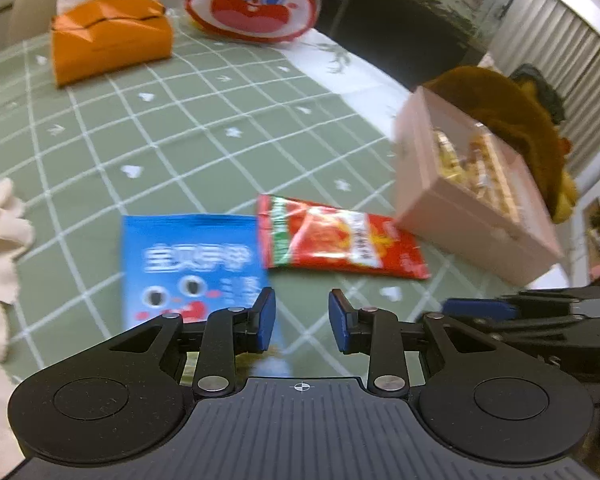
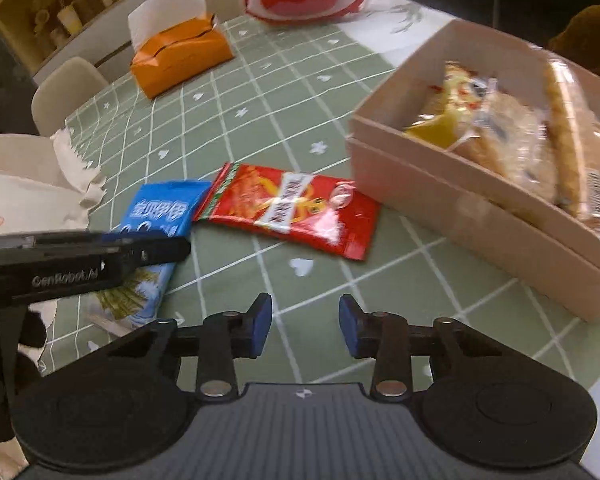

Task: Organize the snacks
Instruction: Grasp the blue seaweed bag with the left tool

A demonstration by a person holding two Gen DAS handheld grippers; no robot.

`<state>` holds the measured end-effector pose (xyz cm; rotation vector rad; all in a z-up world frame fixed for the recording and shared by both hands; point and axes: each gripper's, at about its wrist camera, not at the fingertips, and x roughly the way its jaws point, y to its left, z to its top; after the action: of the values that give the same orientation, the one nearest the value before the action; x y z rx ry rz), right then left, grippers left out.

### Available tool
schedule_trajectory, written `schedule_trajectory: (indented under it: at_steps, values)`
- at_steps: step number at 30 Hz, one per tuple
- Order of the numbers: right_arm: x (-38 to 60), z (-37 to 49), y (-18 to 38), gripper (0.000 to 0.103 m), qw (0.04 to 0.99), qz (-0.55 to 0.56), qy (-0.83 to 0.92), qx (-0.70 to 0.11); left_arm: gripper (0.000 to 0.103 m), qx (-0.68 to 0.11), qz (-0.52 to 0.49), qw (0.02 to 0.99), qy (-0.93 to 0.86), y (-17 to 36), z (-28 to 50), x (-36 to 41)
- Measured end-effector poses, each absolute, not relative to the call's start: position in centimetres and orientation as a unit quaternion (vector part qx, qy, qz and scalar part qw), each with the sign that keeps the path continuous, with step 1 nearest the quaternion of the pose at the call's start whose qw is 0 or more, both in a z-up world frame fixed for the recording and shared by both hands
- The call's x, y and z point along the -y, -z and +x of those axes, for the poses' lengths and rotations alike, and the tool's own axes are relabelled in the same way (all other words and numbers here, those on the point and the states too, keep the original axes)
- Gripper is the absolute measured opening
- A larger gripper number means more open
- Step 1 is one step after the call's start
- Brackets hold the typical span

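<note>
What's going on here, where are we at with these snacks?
Snack tidying is partway done. Both the left hand-held gripper and the right hand-held gripper are open and empty above the green checked tablecloth. The blue snack packet and red snack packet lie loose beside the pink box, which already holds wrapped snacks.

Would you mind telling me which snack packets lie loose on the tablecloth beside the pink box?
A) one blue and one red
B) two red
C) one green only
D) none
A: a blue packet and a red packet lie on the checked tablecloth near the pink box.
</note>
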<state>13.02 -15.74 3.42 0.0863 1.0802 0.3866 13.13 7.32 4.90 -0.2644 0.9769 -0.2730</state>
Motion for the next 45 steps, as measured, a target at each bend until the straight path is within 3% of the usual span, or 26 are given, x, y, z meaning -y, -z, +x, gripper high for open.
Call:
schedule_trajectory:
  at_steps: [2,7,14,30,37,45]
  values:
    - [16.9,13.2,-3.6,0.04,0.845,0.058,-0.162,-0.507,0.032,-0.451,-0.147,0.87,0.137,-6.0,13.4,-7.3]
    - [19.2,12.9,-3.9,0.061,0.861,0.074,-0.113,-0.491,0.032,-0.413,-0.153,0.887,0.136,-7.8,16.9,-6.5]
    - [21.1,12.5,-3.7,0.062,0.857,0.075,-0.081,-0.503,0.028,-0.468,-0.136,0.865,0.116,-3.1,22.3,-5.2]
    - [21.6,10.8,-2.9,0.076,0.847,0.11,-0.066,-0.517,0.028,-0.51,-0.206,0.818,0.168,-3.4,12.5,-2.5]
    - [19.0,11.4,-2.7,0.087,0.847,0.099,-0.041,-0.521,0.029,-0.456,-0.151,0.876,0.04,-5.9,10.6,-6.9]
    - [14.3,12.7,-2.5,0.087,0.843,0.083,-0.077,-0.526,0.029,-0.44,-0.221,0.868,-0.066,-4.1,9.2,-14.9]
